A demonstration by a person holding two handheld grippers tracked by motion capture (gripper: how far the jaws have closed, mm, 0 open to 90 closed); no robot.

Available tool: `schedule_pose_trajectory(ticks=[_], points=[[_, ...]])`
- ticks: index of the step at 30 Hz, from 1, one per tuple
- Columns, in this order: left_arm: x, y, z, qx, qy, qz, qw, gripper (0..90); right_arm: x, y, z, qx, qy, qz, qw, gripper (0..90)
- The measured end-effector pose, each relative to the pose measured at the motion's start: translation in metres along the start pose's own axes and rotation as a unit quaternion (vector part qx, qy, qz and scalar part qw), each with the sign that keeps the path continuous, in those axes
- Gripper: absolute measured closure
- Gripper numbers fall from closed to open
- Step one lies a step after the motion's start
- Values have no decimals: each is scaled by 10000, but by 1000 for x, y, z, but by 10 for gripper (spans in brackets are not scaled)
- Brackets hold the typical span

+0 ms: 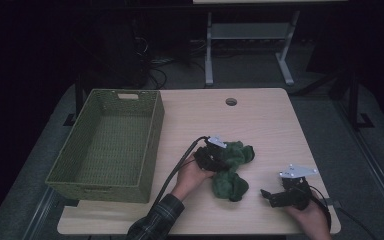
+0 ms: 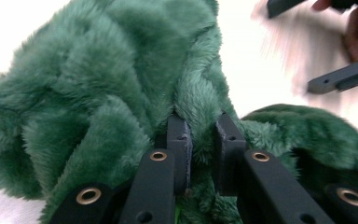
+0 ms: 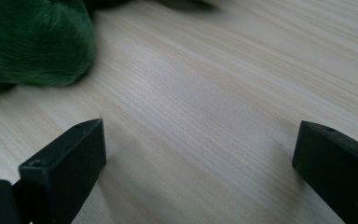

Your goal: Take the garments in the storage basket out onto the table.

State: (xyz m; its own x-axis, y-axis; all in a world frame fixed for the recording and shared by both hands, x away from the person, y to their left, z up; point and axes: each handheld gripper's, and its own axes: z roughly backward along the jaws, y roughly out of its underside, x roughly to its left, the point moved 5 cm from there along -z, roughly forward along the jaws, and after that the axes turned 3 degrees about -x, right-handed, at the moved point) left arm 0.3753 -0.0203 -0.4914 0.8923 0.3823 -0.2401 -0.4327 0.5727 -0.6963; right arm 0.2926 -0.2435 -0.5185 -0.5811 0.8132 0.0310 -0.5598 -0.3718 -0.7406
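The left gripper point(image 2: 200, 154) pinches a fold of the fuzzy green cloth point(image 1: 232, 170) on the wooden table point(image 1: 270, 125). The right gripper point(image 3: 198, 163) rests nearby with its jaws spread wide, holding nothing.

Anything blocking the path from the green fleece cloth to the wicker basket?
Nothing visible. The left gripper is pinched on a fold of the green fleece cloth, and bare table lies between it and the open green wicker basket to its left.

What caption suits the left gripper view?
Left gripper pinching a fold of fuzzy green cloth on the pale table.
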Motion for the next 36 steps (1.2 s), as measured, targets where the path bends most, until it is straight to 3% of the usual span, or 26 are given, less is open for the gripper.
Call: schedule_pose_trajectory(ticks=[3, 5, 10, 12, 17, 23, 29, 32, 36], points=[[-1, -1, -1, -20, -17, -60, 10000, 762, 0, 0, 0, -2, 1, 0, 10000, 23], [-3, -3, 3, -79, -26, -102, 9999, 689, 0, 0, 0, -1, 1, -1, 10000, 22], [-9, -10, 24, -333, -72, -163, 9993, 523, 0, 0, 0, -2, 0, -2, 10000, 23], [-12, -12, 33, -456, -45, -187, 9988, 499, 0, 0, 0, -2, 1, -2, 10000, 22], [-23, -9, 56, -687, 30, -228, 9974, 512, 0, 0, 0, -2, 1, -3, 10000, 22], [-37, 3, 71, -738, 250, -196, 9968, 557, 0, 0, 0, -3, 1, -3, 10000, 23], [-56, 15, 76, -731, 376, -296, 9962, 554, 0, 0, 0, -5, 24, -8, 10000, 27], [-63, 21, 76, -717, 413, -291, 9961, 554, 3, -1, 3, 22, -6, 15, 10000, 131], [-72, 30, 73, -694, 460, -295, 9961, 554, 10, -4, 7, 4, -178, -15, 9998, 168]])
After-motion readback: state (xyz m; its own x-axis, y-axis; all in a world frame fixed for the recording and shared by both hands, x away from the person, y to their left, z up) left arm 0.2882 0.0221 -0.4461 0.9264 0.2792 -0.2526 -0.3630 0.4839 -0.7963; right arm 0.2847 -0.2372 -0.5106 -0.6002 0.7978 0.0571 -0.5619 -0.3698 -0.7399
